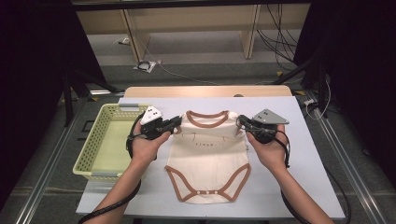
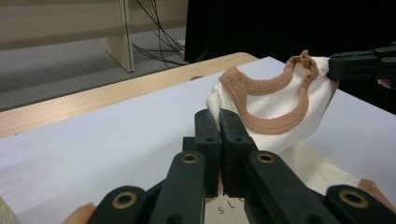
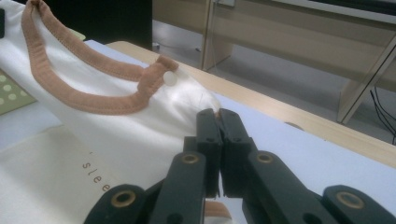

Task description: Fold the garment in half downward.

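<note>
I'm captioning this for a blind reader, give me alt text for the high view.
Two hand-held black grippers, left gripper and right gripper, pinch the shoulders of a cream baby bodysuit with brown trim, lying on a white table. A pale yellow plastic basket sits at the left.

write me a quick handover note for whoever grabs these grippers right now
Left gripper: shut on the left shoulder of the cream baby bodysuit with brown trim.
Right gripper: shut on the bodysuit's right shoulder.
Things: the bodysuit lies front up on the white table, snap end toward the person; its neck end is lifted off the table between the two grippers. The pale yellow plastic basket stands at the table's left edge, nothing seen in it.
Done: both shoulders gripped, top edge raised.
Left: probably fold the bodysuit, then likely place it in the basket.
</note>
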The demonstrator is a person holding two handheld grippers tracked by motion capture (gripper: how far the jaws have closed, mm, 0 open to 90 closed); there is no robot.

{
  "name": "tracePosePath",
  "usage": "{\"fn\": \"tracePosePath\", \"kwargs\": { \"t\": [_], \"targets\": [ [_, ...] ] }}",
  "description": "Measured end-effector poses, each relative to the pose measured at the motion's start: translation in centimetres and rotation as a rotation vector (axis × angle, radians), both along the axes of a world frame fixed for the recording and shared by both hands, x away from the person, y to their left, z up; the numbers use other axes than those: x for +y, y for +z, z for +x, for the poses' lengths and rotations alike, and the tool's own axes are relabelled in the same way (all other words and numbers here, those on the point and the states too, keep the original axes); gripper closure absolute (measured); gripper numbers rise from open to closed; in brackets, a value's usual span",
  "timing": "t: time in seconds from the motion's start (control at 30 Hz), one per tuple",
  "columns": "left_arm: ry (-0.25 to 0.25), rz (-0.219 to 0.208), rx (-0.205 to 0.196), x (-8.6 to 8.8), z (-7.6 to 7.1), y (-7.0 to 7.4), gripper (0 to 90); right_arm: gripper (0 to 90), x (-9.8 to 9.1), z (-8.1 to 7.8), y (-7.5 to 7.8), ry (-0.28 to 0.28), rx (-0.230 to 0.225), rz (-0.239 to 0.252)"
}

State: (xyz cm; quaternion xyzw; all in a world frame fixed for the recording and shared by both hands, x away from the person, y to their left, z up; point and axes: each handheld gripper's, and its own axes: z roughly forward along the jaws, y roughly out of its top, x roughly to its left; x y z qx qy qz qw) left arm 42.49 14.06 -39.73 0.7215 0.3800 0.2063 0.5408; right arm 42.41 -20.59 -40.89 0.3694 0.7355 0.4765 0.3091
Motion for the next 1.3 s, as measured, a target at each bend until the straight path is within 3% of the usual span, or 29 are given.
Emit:
{"fn": "tracePosePath", "kwargs": {
  "t": [1.3],
  "targets": [
    [-0.031, 0.032, 0.009, 0.0, -1.2, -0.4, 87.0, 88.6, -0.2, -1.2, -0.5, 0.018, 0.005, -0.015]
  ]
}}
